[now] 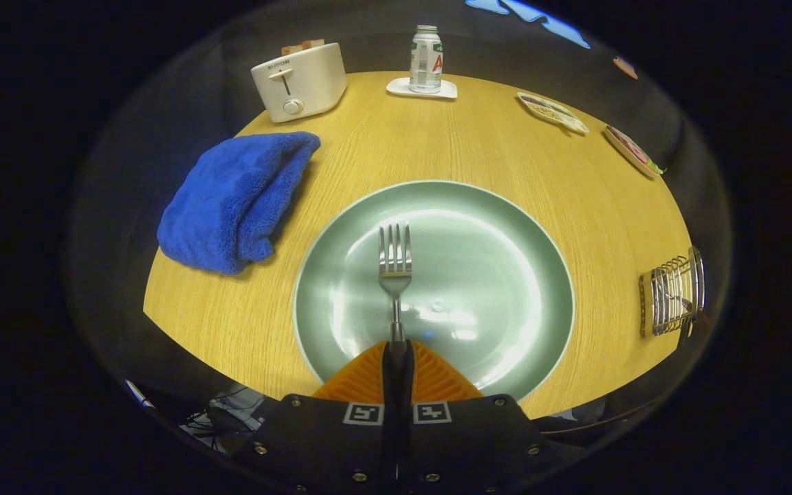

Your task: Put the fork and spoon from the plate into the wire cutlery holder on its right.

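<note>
- round wooden table (pixel 506 179), pale yellow grain, taken here as the landmark; dark booth cloth all around it.
- blue towel (pixel 234 199), bunched and folded, lying on the table's left part, near that edge.
- white toaster (pixel 300 81) at the table's far left edge, beyond the towel, lever and dial facing this way, something brownish sticking out of its top slots.
- small can (pixel 426 59) with a green and white label, upright at the table's far edge, right of the toaster.
- white coaster (pixel 422 89) under the can.
- two small flat dishes (pixel 553 112) (pixel 633 151) along the table's far right edge, contents too small to tell.
</note>
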`<action>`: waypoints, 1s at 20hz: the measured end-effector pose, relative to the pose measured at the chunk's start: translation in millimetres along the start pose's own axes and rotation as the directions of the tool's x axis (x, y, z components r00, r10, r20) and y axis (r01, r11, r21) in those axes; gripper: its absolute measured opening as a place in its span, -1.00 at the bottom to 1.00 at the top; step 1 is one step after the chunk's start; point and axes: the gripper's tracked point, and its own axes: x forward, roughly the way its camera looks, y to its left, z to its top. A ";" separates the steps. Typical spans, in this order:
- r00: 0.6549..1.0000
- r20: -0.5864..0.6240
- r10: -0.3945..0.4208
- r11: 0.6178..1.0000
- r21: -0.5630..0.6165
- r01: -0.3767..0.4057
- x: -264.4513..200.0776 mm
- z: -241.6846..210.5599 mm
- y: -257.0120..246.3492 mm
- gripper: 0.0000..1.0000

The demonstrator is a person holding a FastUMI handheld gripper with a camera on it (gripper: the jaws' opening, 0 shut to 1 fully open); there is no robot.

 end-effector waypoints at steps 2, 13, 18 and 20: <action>1.000 0.016 -0.020 1.000 0.010 0.020 -3.6 5.9 -6.6 -0.97; 0.983 0.128 -0.132 0.987 0.104 0.119 -55.4 64.1 -71.5 -0.97; 0.967 0.157 -0.198 0.969 0.182 0.169 -77.6 82.7 -114.7 -0.97; 0.959 0.154 -0.237 0.953 0.228 0.199 -88.4 83.1 -136.9 -0.97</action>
